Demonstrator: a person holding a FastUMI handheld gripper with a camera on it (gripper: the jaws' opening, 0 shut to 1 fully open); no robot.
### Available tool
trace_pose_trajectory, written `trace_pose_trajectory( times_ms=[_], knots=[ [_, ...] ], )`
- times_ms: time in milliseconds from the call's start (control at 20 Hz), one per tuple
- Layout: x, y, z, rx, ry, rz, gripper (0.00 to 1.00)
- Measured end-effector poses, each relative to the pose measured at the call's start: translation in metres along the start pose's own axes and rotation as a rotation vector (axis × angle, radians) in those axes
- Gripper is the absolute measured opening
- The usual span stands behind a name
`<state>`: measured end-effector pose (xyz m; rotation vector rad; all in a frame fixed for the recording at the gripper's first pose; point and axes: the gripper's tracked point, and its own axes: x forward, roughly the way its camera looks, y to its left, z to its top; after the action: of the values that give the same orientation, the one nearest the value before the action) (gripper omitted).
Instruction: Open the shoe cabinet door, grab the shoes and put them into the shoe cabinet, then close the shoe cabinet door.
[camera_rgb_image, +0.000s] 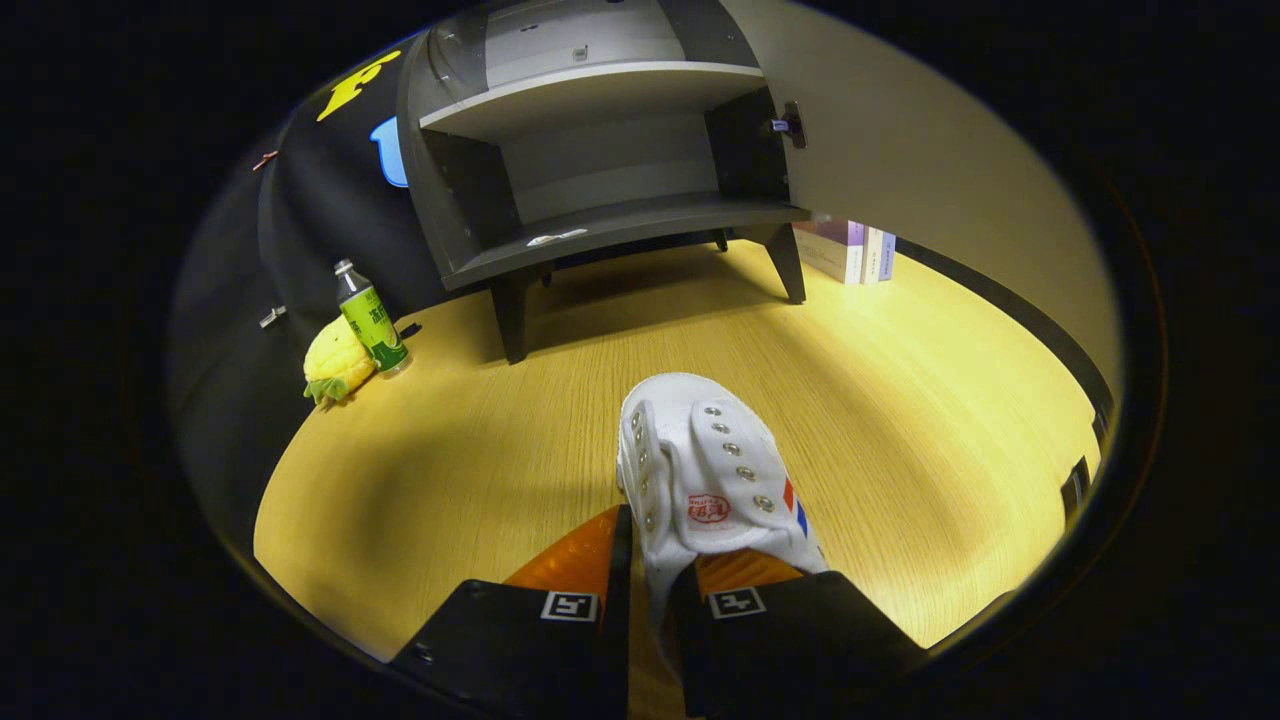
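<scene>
Gripping the white shoe (700, 480) at its heel end; my jaws (650, 580) sit narrow, both orange fingers (570, 560) pressed on the upper, one on each side. Heel and sole are hidden behind the fingers, so I can't tell whether the sole touches the counter (900, 400). Shoe's long axis runs straight ahead of me, toe pointing toward the shoe cabinet (600, 150), eyelet rows facing up. Cabinet stands well beyond the toe, door (900, 130) swung open to the right, two shelves showing; top is cut off. A small pale item on the lower shelf is too small to identify. Left of the cabinet: green bottle (370, 320) touching a yellow plush toy (335, 365). Books (850, 250) stand partly behind the door.
</scene>
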<state>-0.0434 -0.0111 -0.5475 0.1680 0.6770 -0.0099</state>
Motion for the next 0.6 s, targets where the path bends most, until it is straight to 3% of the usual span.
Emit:
trace_pose_trajectory(
  times_ms=[400, 600],
  knots=[
    [0.012, -0.004, 0.004, -0.046, -0.027, 0.02, 0.24],
    [0.014, -0.005, 0.004, 0.004, -0.025, 0.032, 0.24]
  ],
)
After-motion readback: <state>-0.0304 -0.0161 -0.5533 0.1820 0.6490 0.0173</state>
